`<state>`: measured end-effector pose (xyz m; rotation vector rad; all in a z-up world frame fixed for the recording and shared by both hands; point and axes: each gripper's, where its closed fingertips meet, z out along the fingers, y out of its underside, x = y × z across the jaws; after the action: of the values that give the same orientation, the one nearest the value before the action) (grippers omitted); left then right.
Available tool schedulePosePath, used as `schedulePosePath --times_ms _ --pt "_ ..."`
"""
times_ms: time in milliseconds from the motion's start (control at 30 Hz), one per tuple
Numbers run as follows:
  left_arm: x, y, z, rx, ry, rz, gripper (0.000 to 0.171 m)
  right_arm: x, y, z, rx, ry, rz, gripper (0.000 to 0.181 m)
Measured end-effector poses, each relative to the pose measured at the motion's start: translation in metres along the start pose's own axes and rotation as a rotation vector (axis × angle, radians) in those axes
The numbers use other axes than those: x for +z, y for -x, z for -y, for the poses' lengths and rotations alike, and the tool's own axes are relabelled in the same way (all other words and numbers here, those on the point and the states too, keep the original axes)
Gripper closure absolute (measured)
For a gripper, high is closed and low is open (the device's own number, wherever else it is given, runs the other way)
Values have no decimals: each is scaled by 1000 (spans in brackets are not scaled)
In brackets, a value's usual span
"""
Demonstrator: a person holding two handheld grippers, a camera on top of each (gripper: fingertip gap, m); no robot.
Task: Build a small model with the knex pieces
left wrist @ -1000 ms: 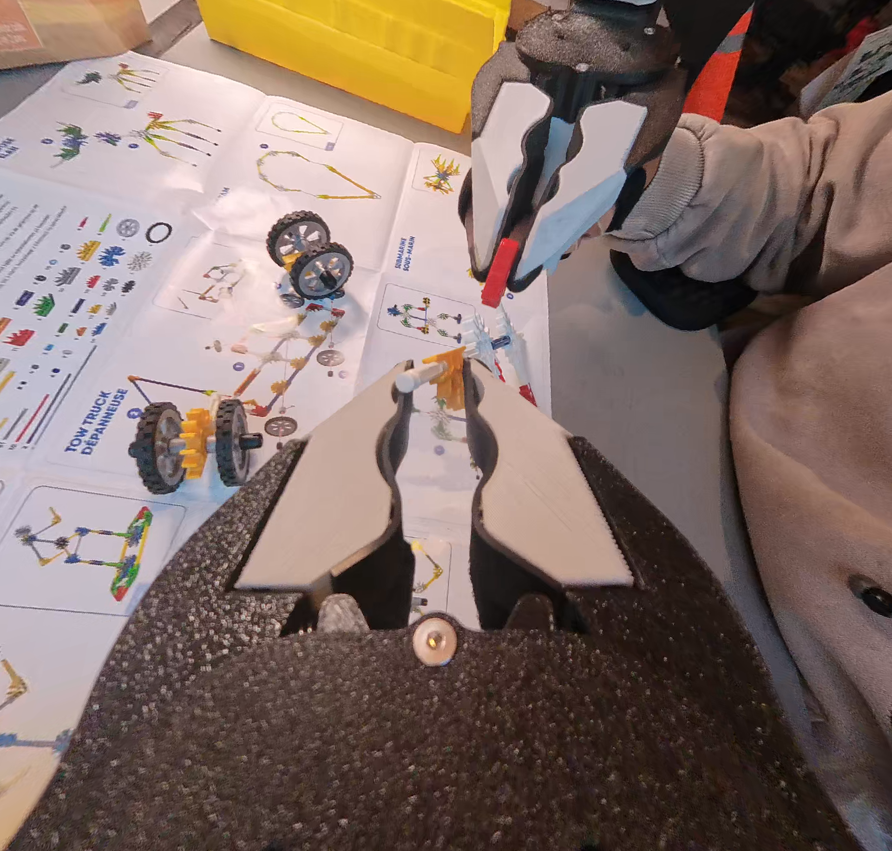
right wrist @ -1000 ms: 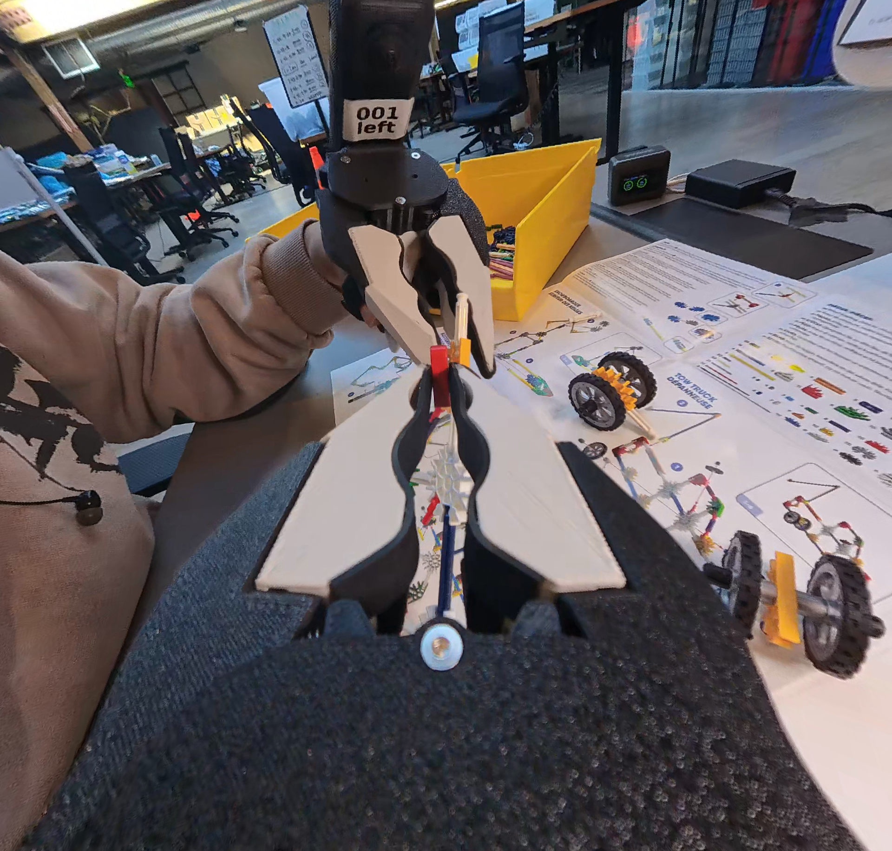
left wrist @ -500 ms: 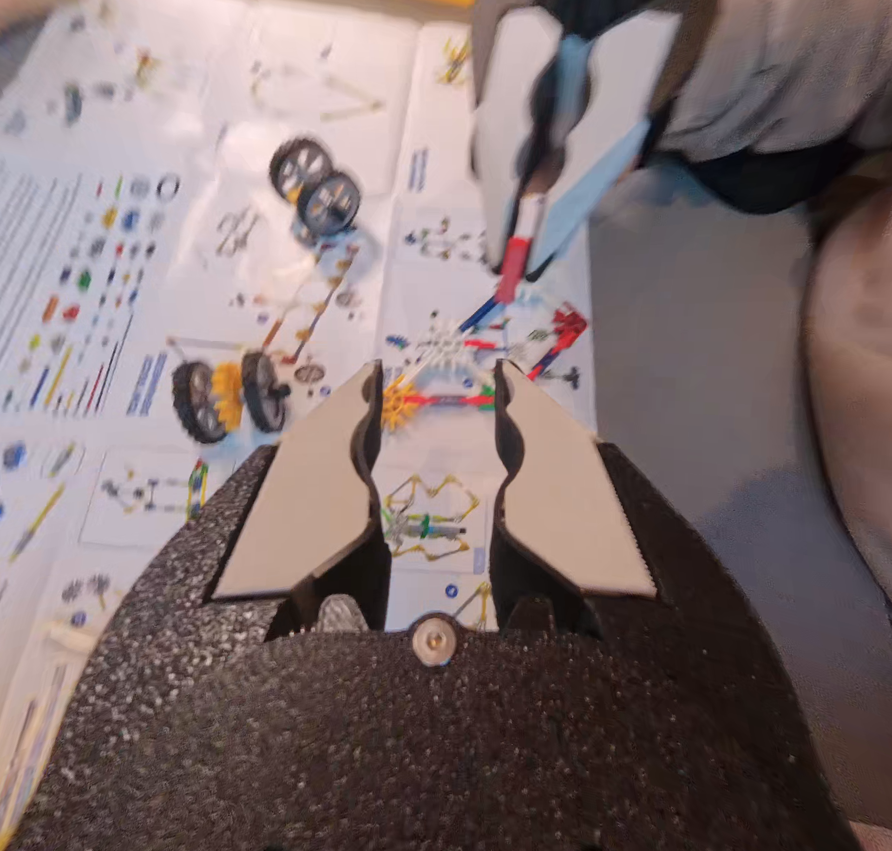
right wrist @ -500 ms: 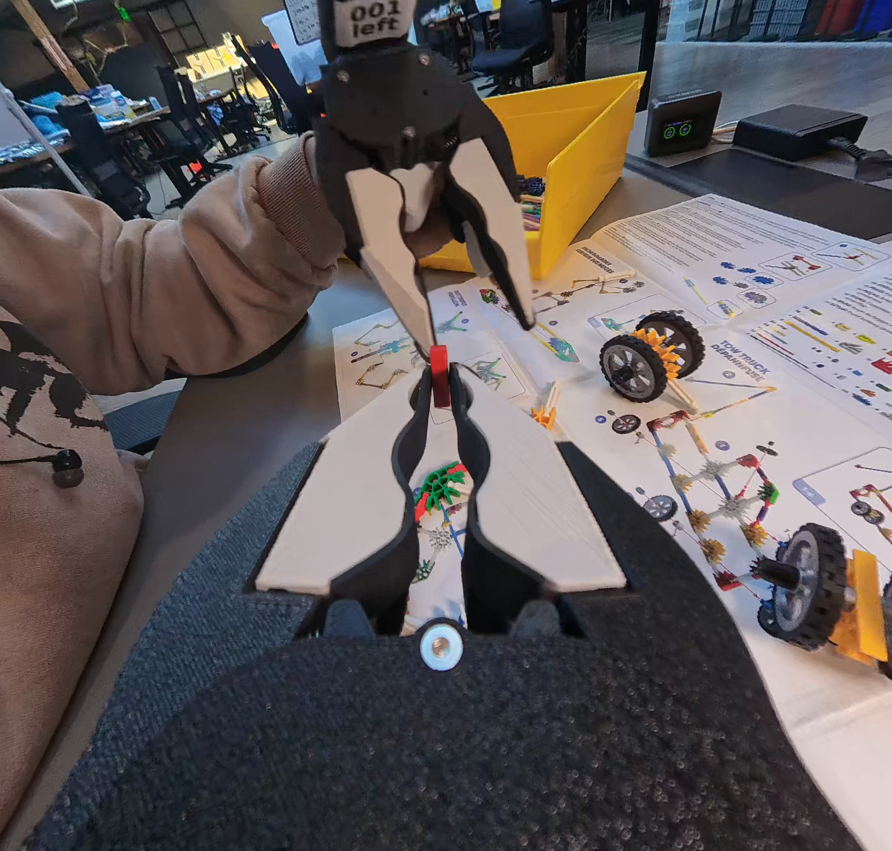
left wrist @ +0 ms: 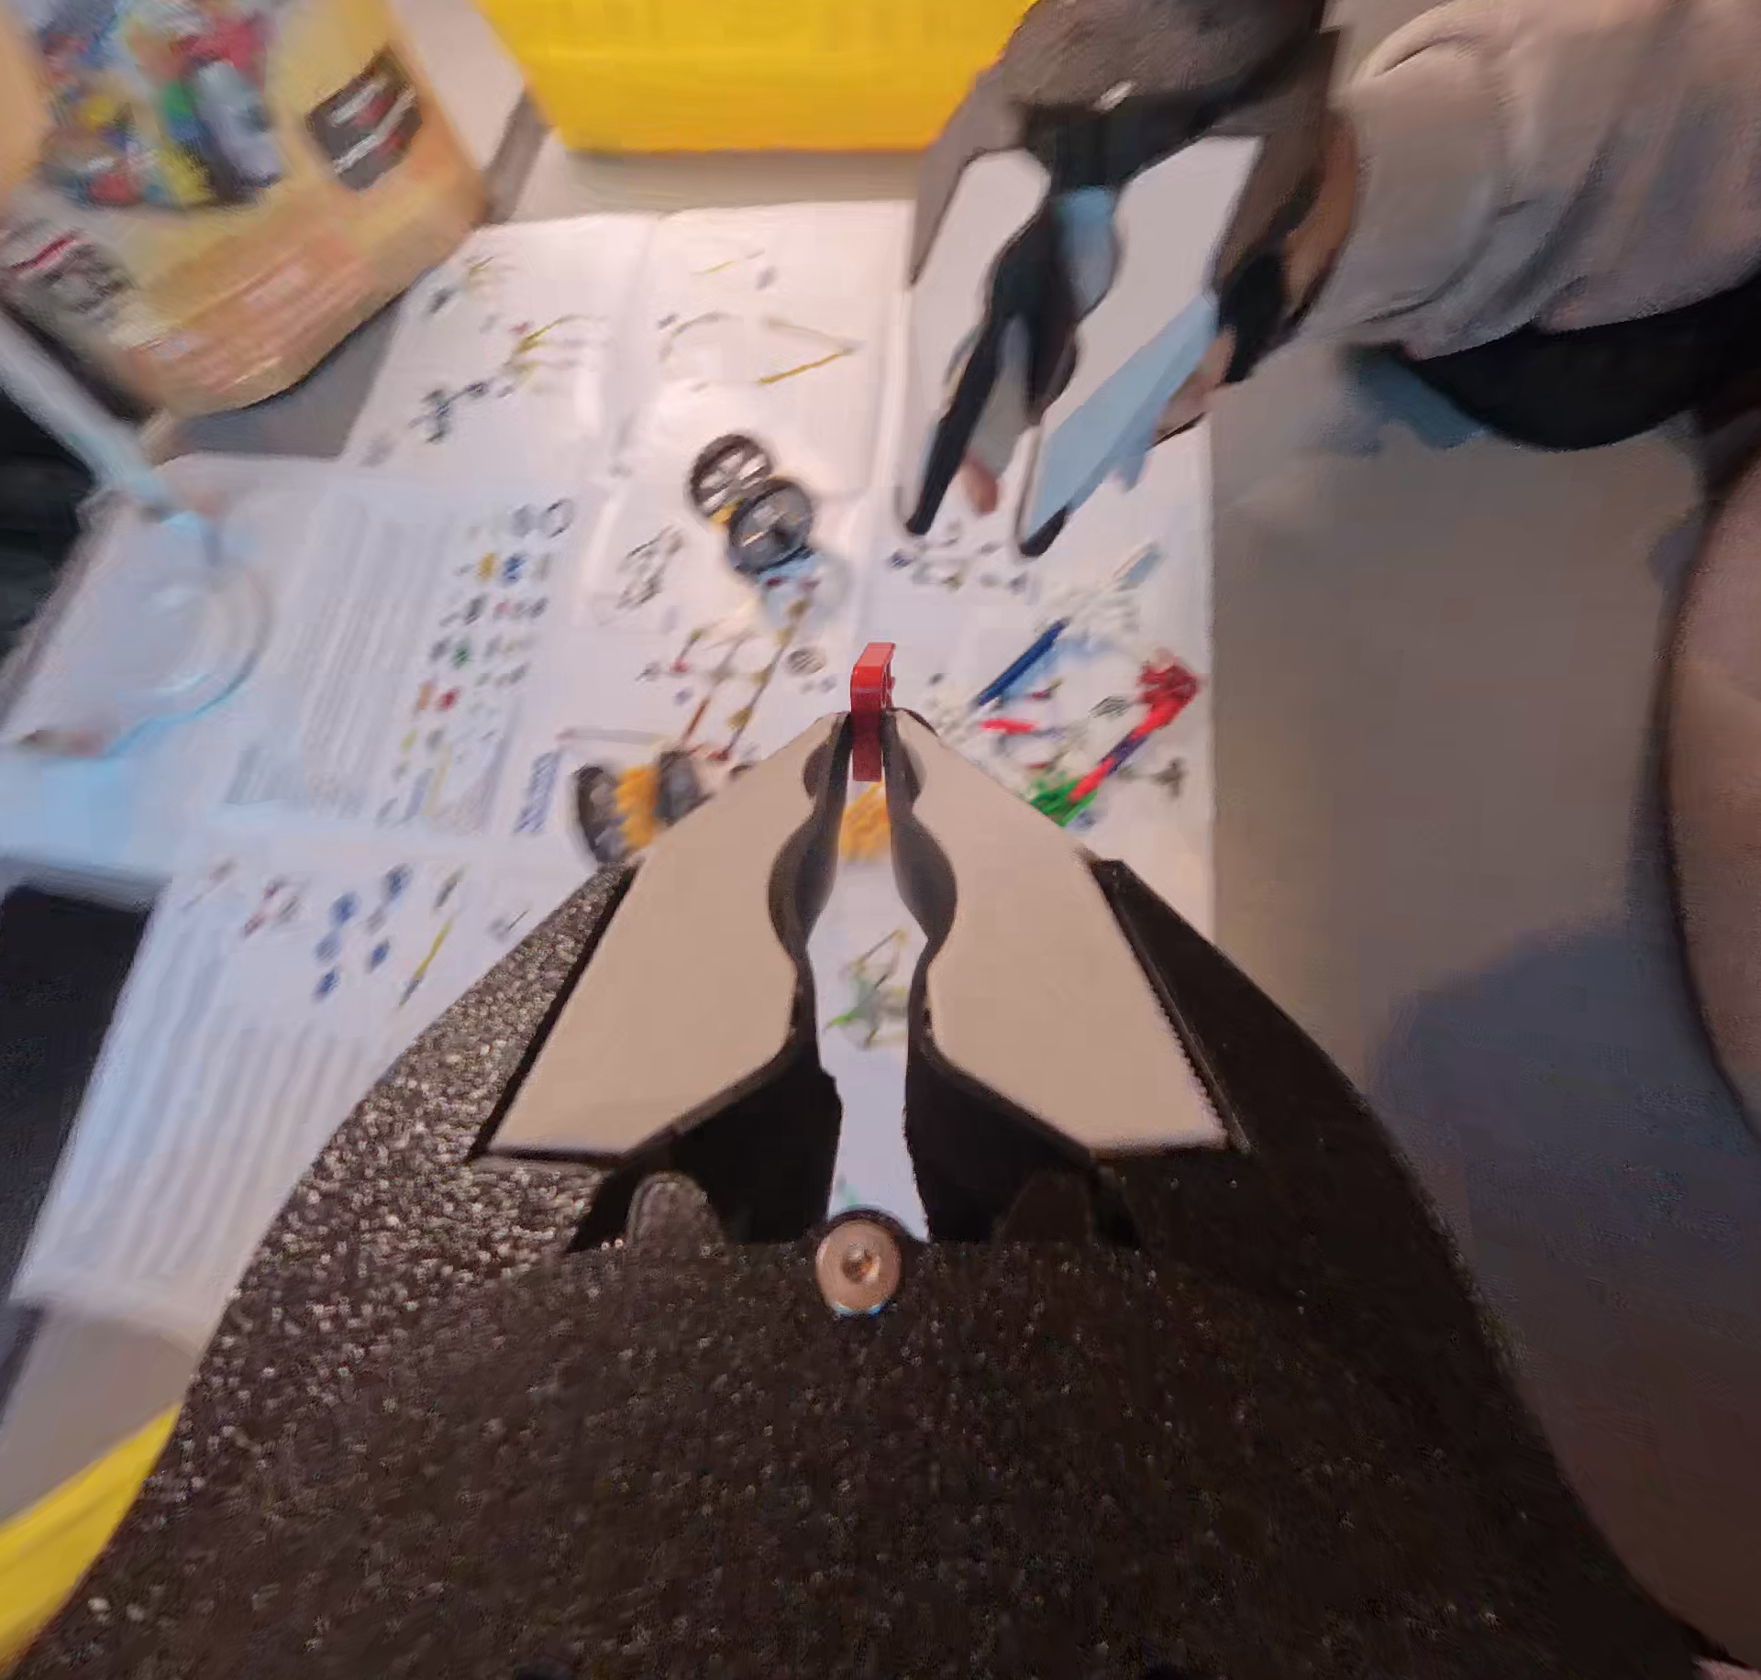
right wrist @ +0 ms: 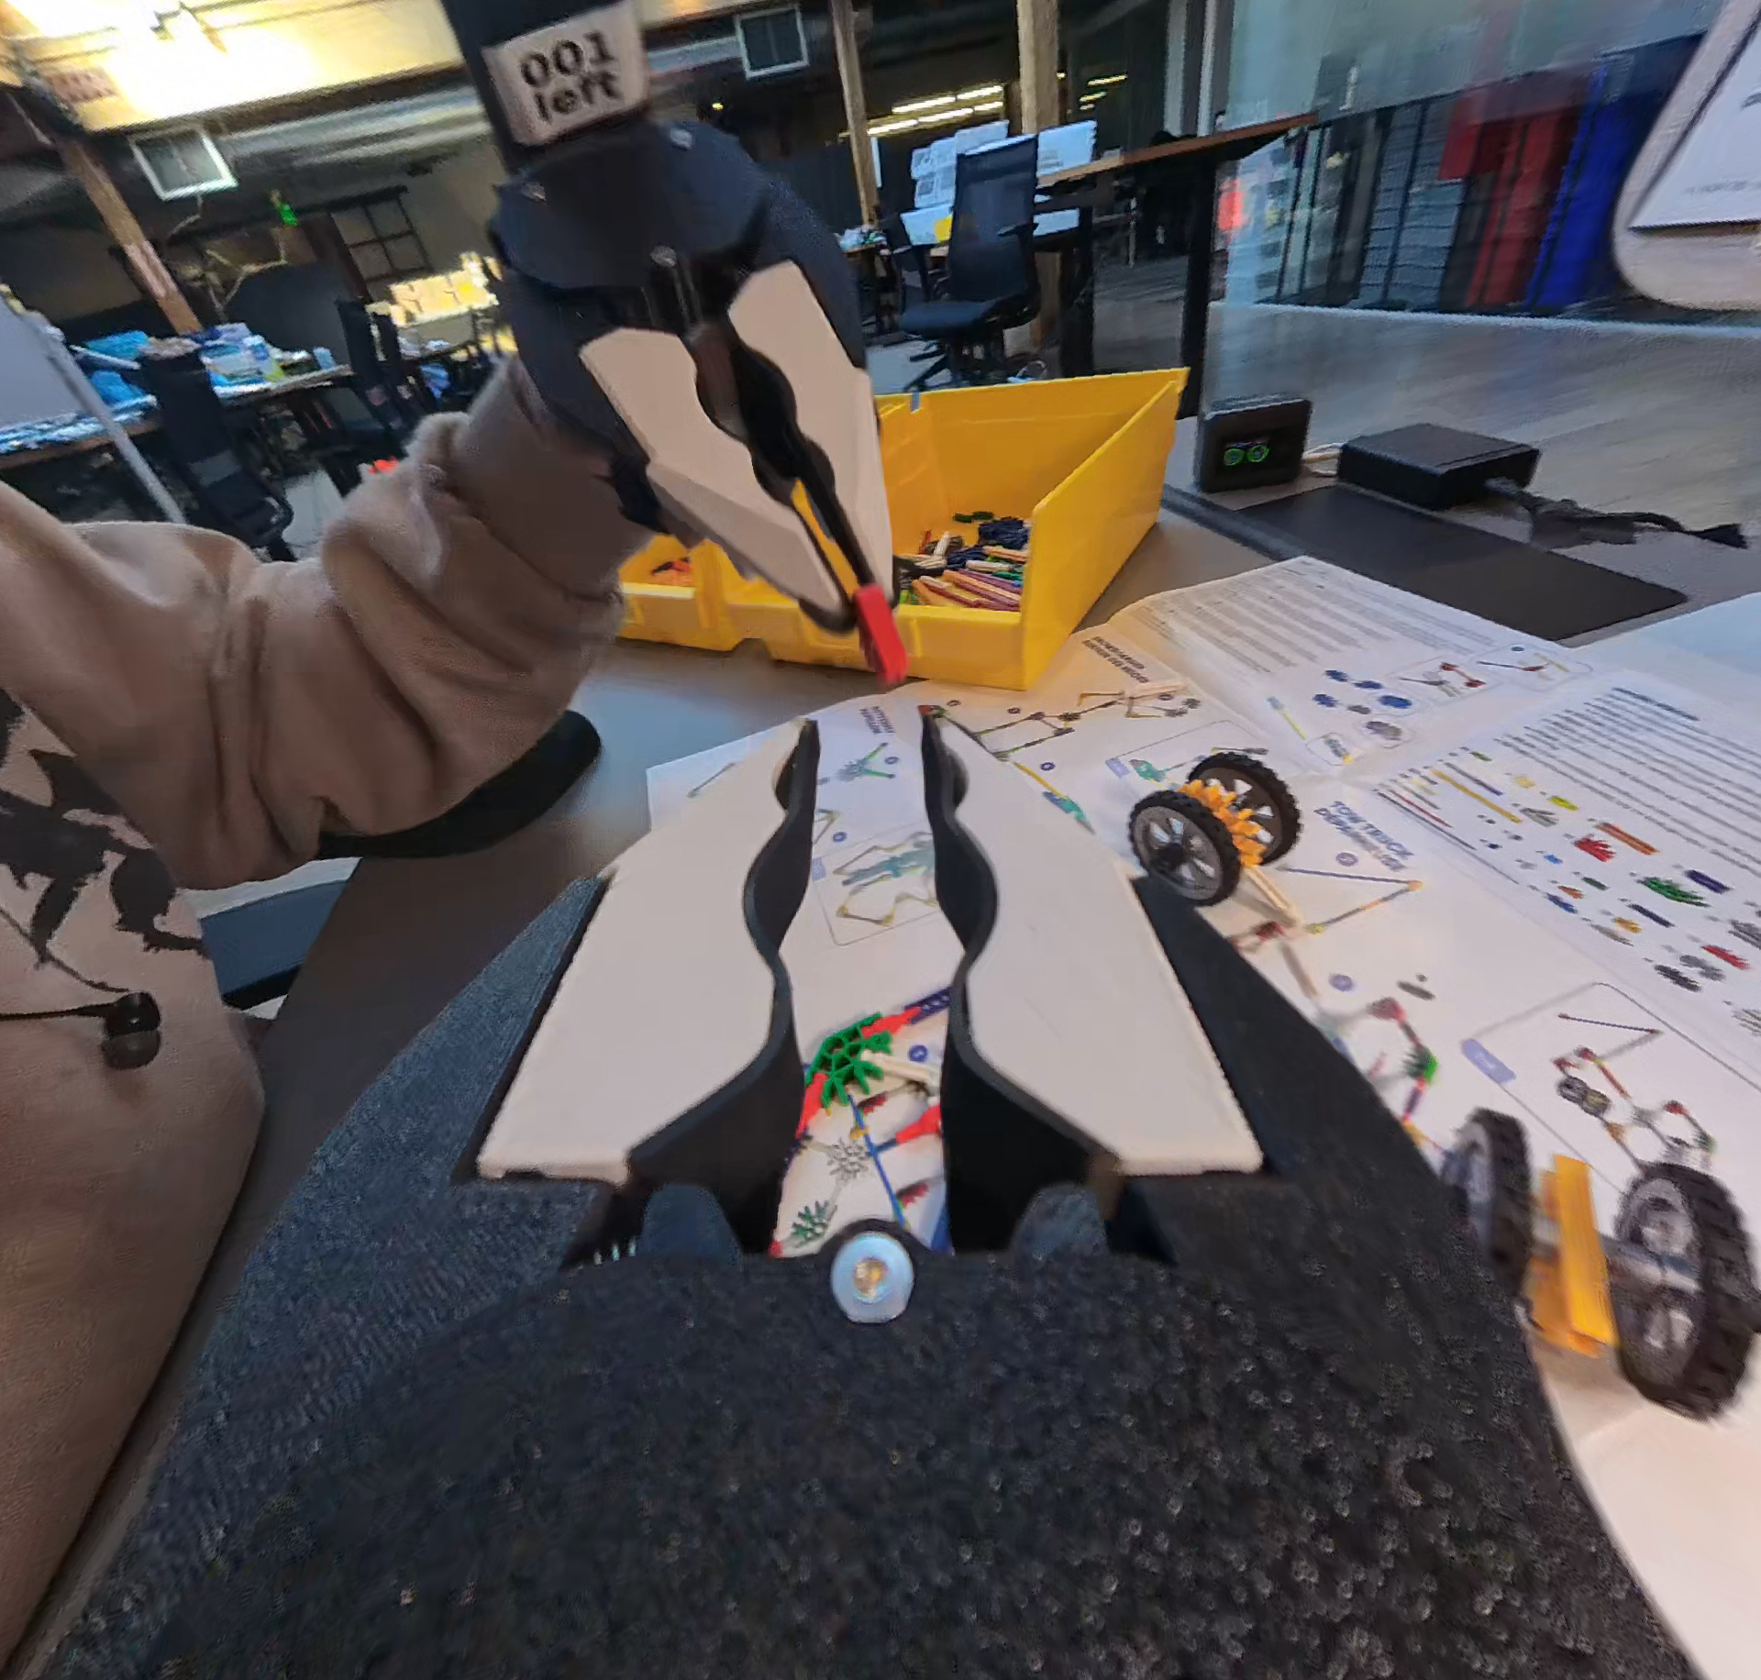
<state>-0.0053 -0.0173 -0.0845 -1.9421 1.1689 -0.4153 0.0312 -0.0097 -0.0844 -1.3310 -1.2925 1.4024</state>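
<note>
My left gripper [left wrist: 865,729] is pinching a red connector piece [left wrist: 871,708] at its fingertips; my right gripper [right wrist: 865,734] is hanging parted, empty, above the instruction sheet [right wrist: 1429,681].

A yellow bin [right wrist: 1077,491] of rods stands at the far side of the counter [right wrist: 724,681], beyond a white instruction sheet [right wrist: 1334,643]. Wheel pairs [right wrist: 1215,829] lie on the sheet; a printed cardboard box [left wrist: 219,148] sits far left.

Grey table [right wrist: 457,929] under instruction sheet [right wrist: 1286,643], yellow bin [right wrist: 1077,529], cardboard box [left wrist: 219,148].
</note>
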Motion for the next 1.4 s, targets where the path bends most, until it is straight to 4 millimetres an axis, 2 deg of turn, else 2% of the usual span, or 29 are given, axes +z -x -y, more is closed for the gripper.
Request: schedulePosePath --times_ms 67,133,200,233,267,367,433,500,533,600,667,700,767,867,967,1067,1133,1200,1300,1367,1400 --pt "-50 39 -25 -19 206 274 168 -9 -18 -2 -33 55 -82 150" --pt "-126 72 -56 -100 381 579 168 -18 -35 -16 -109 180 -162 144" --pt "-198 81 -102 -297 518 774 168 -26 -43 -39 -146 346 -180 142" --pt "-225 78 -129 -421 566 825 167 -31 -43 -52 -142 435 -161 142" --pt "-244 74 -154 -539 592 839 167 -37 -42 -63 -137 513 -134 143" --pt "-272 71 -217 -748 638 827 167 -60 -35 -91 -155 719 -65 143" --pt "-282 77 -242 -849 627 856 149 -74 -29 -104 -171 819 -33 141" --pt "-290 84 -249 -876 623 905 136 -83 -24 -116 -180 900 -13 132" --pt "-292 88 -244 -850 614 927 134 -86 -24 -120 -196 926 -11 130" --pt "-292 100 -221 -757 569 980 135 -85 -27 -123 -241 931 -16 132" --pt "-283 112 -184 -618 489 1010 136 -83 -32 -122 -269 903 -14 140" --pt "-269 116 -161 -521 438 987 137 -80 -36 -121 -285 872 -16 142" --pt "-229 114 -110 -345 316 881 144 -80 -39 -125 -270 857 5 144" --pt "-153 88 -46 -153 166 620 147 -81 -38 -138 -273 886 49 148" --pt "-77 42 -14 -1 127 315 147 -77 -33 -139 -235 839 91 161" --pt "-6 -17 -9 125 155 8 145 -75 -27 -140 -234 830 126 173" --pt "33 -56 -21 200 206 -180 139 -74 -22 -140 -230 831 148 175" --pt "63 -84 -40 213 283 -311 134 -70 -10 -136 -192 786 203 175" --pt "86 -106 -60 196 362 -403 126 -66 0 -108 -126 632 241 176" --pt "92 -109 -61 175 373 -400 125 -64 2 -79 -83 488 248 177" --pt "94 -110 -57 155 358 -398 130 -64 3 -66 -68 422 249 179"
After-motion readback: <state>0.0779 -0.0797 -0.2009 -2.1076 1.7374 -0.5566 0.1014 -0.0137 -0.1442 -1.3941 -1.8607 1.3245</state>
